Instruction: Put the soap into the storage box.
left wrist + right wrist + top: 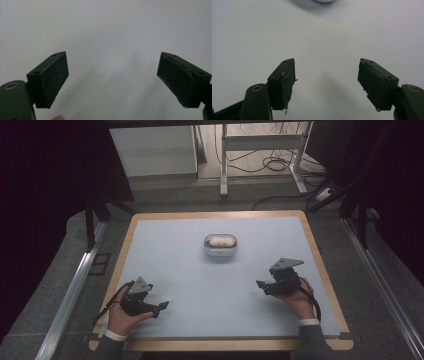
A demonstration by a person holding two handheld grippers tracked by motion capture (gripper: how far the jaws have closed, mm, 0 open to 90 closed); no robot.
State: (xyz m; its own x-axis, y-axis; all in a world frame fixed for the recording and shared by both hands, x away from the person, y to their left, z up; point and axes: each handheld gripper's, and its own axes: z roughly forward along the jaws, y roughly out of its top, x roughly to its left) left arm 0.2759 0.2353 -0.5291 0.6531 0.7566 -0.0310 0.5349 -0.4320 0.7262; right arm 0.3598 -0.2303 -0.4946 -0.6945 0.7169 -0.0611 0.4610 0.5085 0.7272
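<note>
Two grippers rest low over a pale blue mat [215, 290], one in each hand, with a small white case [220, 246] ahead of both and between their lines. The left gripper [161, 307] sits at the near left of the mat, its tips turned toward the right gripper; the case lies well apart from it, forward and to its right. The right gripper [260, 285] sits at the near right, tips turned toward the left one; the case lies forward and to its left, nearer to this gripper than to the other, but still apart from it.

In the left gripper view the left gripper [112, 80] has its jaws spread wide, with bare mat [112, 37] between and beyond them and nothing held. A fingertip [58, 117] peeks in at the bottom edge, just beside the left jaw.

In the right gripper view the right gripper [327, 82] also stands wide apart and holds nothing. The pads [372, 83] look worn, with frayed edges. Beyond the jaws, at the top edge, a rounded white sliver of the case [324, 1] shows, with its shadow on the mat.

The case's lid is open and something white and rounded lies inside; I cannot tell what it is. Each gripper carries a grey plate [286, 264] on top.
</note>
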